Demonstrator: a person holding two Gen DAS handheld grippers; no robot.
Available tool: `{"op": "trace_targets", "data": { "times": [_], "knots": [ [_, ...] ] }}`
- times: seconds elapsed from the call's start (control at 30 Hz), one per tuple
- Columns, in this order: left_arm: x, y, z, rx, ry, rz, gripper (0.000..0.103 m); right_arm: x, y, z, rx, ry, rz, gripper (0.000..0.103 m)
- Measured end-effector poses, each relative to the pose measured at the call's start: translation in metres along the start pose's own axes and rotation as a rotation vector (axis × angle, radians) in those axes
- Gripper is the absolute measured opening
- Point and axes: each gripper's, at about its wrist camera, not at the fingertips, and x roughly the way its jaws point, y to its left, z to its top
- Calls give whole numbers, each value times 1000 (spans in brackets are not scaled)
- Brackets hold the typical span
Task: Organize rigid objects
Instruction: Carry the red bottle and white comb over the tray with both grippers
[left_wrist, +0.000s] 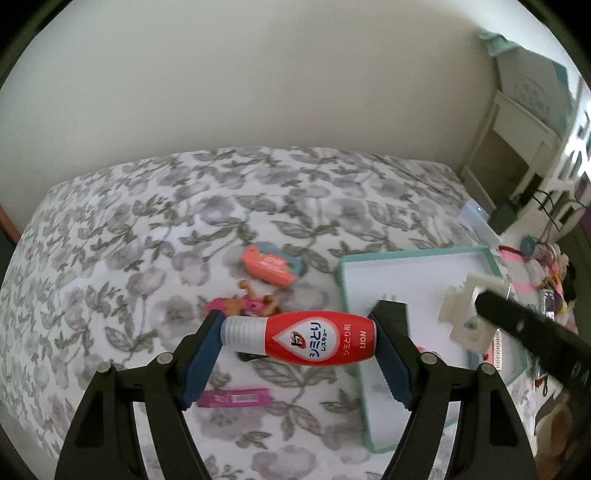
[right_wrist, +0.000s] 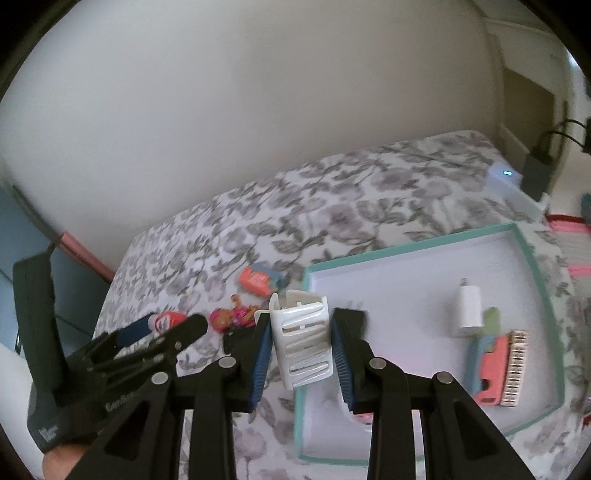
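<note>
While both grippers are raised above a bed (left_wrist: 147, 229) covered in a grey floral spread, each carries one object crosswise between its blue pads. Left gripper (left_wrist: 297, 338): clenched on a red-and-white stain-remover bottle (left_wrist: 303, 338), which lies horizontally across the jaws, white cap against the left pad and red base against the right pad, clear of the bedding below. Right gripper (right_wrist: 300, 341): grasping a white slotted plastic holder (right_wrist: 301, 339), held upright and slightly tilted, its slotted face toward the camera, positioned over the near left rim of a teal-edged tray (right_wrist: 528, 258). On the tray's white floor rest a white charger plug (right_wrist: 467, 308) and, nearer the right wall, a coral-and-blue toy (right_wrist: 487, 363) beside a small striped piece (right_wrist: 515, 363). On the bedspread to the left of the tray lie a coral-and-blue packet (left_wrist: 269, 264), a small doll in pink (left_wrist: 243, 301), and a pink rectangular packet (left_wrist: 236, 397), the last directly below the left gripper's left finger. In the left wrist view the right gripper's dark finger enters from the right with the holder over the tray; the right wrist view shows the left gripper at lower left with the bottle partly hidden.
</note>
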Motion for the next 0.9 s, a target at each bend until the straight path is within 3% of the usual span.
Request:
{"op": "trace_targets", "data": {
  "times": [0.43, 0.6, 0.9],
  "knots": [
    [19, -84, -15, 164, 62, -58, 79, -33, -84, 10, 162, -49, -173, 34],
    [30, -112, -20, 222, 82, -65, 79, -31, -106, 8, 199, -20, -217, 34],
    [53, -128, -20, 234, 109, -47, 79, -12, -128, 1, 229, 64, -250, 34]
  ]
}}
